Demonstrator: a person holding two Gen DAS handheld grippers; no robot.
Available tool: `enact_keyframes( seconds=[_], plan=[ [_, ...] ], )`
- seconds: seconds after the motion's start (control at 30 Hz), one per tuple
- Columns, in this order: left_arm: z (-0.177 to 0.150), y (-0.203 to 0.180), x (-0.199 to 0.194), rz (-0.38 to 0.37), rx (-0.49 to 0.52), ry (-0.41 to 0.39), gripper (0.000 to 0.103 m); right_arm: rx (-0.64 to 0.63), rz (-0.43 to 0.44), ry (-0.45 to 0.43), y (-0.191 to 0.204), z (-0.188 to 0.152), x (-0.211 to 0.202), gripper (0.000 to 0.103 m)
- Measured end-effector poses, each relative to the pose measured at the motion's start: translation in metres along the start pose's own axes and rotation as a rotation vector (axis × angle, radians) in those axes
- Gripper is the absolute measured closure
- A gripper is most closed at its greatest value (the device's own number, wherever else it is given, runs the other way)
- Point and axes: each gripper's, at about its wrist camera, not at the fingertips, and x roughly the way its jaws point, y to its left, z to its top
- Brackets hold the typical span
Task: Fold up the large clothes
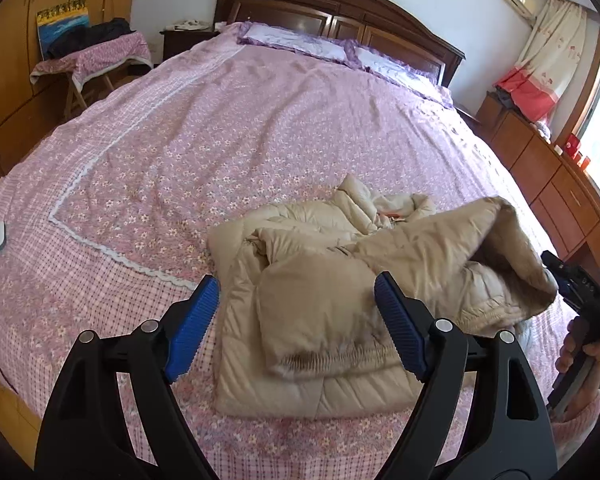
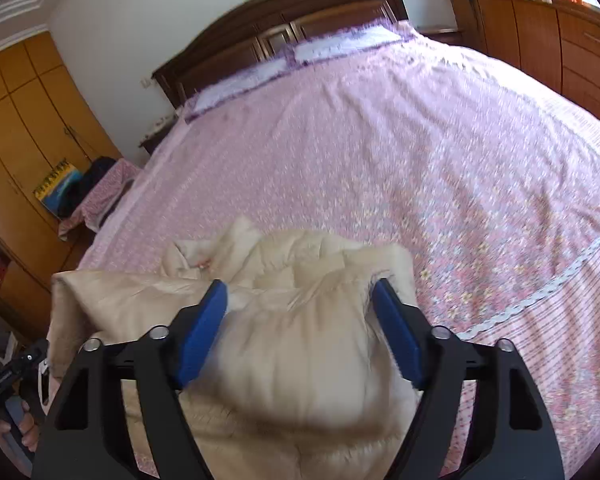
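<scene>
A puffy beige quilted jacket (image 1: pixel 332 304) lies crumpled on the floral pink bed (image 1: pixel 220 140). Left claw (image 1: pixel 296 324) and right claw (image 2: pixel 300 332) both gape above it, blue ribbed pads (image 1: pixel 192 324) apart.

one beige jacket (image 1: pixel 340 280), two pillows (image 1: pixel 296 42), one bed (image 1: pixel 220 128), two tongs (image 1: pixel 296 308)

No readable text, label, brand or number shows in either view; any small markings are too blurred to read
</scene>
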Motion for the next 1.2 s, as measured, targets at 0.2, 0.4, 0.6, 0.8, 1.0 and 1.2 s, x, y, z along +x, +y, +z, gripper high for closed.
enact_keyframes(
  seconds=[0.2,0.4,0.6,0.8,1.0,1.2],
  plan=[
    [-0.015,0.002,-0.007,0.006,-0.029,0.006,0.023,-0.004,-0.007,-0.041,-0.010,-0.006,-0.032,0.026],
    [-0.025,0.007,-0.007,0.013,-0.061,0.007,0.023,0.000,-0.009,0.004,-0.018,-0.024,-0.033,0.026],
    [-0.032,0.006,0.007,0.009,-0.085,0.037,0.023,0.035,-0.006,0.063,-0.020,-0.043,-0.018,0.026],
    [-0.033,0.005,0.031,-0.073,-0.144,0.087,0.054,0.027,0.007,0.085,-0.015,-0.047,-0.008,0.026],
    [-0.017,0.009,0.028,-0.134,-0.213,0.052,0.095,0.003,0.055,0.081,-0.011,-0.035,0.000,0.084],
    [0.029,-0.001,0.020,-0.054,-0.164,-0.056,0.095,-0.058,0.048,0.004,0.001,0.007,0.001,0.094]
  ],
)
